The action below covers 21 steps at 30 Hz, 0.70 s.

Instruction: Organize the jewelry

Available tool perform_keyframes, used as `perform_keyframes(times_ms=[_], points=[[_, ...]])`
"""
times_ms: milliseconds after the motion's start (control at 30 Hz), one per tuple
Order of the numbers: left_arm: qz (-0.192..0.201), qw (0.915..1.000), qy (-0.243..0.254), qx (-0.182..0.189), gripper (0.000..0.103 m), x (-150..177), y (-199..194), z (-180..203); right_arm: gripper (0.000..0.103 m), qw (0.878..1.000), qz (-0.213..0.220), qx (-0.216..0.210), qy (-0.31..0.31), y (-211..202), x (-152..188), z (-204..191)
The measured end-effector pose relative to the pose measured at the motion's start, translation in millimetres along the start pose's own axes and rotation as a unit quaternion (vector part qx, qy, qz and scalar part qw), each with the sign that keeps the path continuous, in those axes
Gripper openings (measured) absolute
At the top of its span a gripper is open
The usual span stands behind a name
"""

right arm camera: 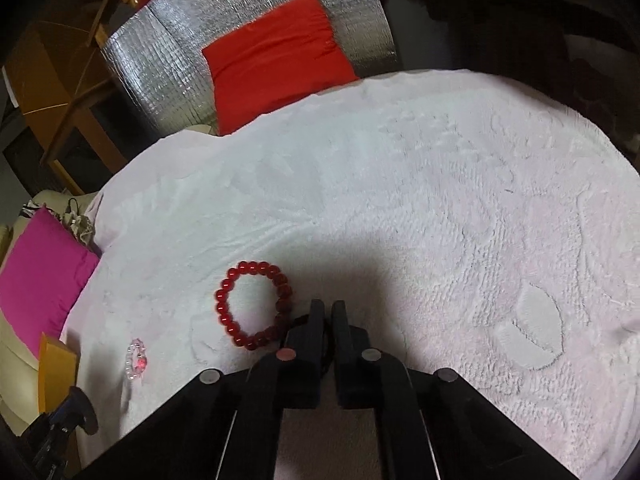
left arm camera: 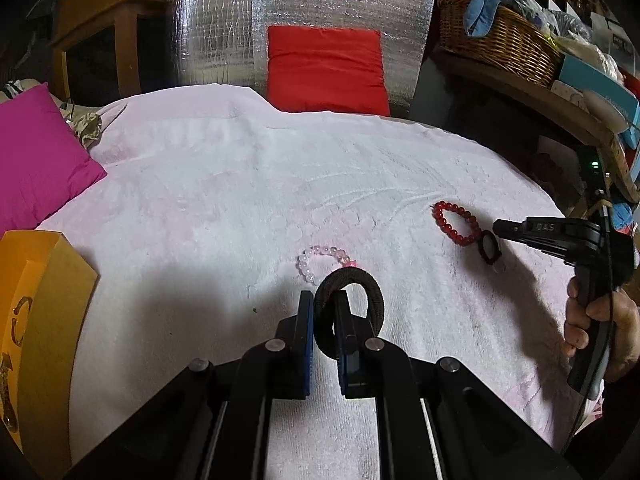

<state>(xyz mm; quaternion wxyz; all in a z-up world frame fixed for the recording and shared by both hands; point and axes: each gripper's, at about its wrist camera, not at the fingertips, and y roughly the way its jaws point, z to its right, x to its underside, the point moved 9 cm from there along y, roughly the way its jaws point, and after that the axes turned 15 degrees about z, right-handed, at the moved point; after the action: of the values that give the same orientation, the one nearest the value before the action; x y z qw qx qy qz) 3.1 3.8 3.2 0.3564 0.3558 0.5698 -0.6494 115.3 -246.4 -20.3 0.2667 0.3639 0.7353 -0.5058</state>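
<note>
Centre frame, left gripper [left arm camera: 323,320] with jaws clamped on a black hair tie [left arm camera: 349,312], loop standing upright above a pale pink towel [left arm camera: 224,184]. Just beyond the tie, flat on the towel, a clear pink bead bracelet [left arm camera: 320,262], its near end hidden behind the loop. Farther right, a red bead bracelet [left arm camera: 454,222] lying flat, touching or nearly touching a small black ring [left arm camera: 489,247]. Right gripper [left arm camera: 500,227] tip right at that ring, handle in the right hand [left arm camera: 600,324]; from its own wrist camera, jaws nearly together on a thin dark band [right arm camera: 325,334], though grip impossible to confirm, most of the band hidden behind the fingers. Red bracelet [right arm camera: 252,306] just left of those fingers there; clear bracelet [right arm camera: 136,360] well apart, near the towel's left edge. At far left, an open yellow box [left arm camera: 44,280] holding a few gold-toned pieces [left arm camera: 18,316], too small to identify. Behind the towel, a red cushion [left arm camera: 326,70] against silver foil sheeting [left arm camera: 216,24]; a magenta cushion [left arm camera: 36,156] at left; a wicker basket [left arm camera: 500,40] on a shelf at upper right.
</note>
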Motion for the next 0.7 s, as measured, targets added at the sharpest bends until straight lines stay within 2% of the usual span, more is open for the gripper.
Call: perform_keyframes(times_ms=[133, 500, 600, 700], points=[[0.003, 1.0, 0.0, -0.002, 0.009, -1, -2, 0, 0.004, 1.0, 0.018, -0.022, -0.008, -19, -5, -13], [0.007, 0.9998, 0.006, -0.015, 0.009, -1, -6, -6, 0.004, 0.992, 0.046, -0.116, -0.023, -70, -4, -66], [0.003, 0.9998, 0.005, -0.018, 0.009, 0, -5, -9, 0.004, 0.991, 0.054, -0.117, -0.018, -75, -9, -63], [0.003, 0.9998, 0.004, -0.018, 0.009, 0, -5, -10, 0.004, 0.993, 0.055, -0.1, -0.002, -74, -14, -46]])
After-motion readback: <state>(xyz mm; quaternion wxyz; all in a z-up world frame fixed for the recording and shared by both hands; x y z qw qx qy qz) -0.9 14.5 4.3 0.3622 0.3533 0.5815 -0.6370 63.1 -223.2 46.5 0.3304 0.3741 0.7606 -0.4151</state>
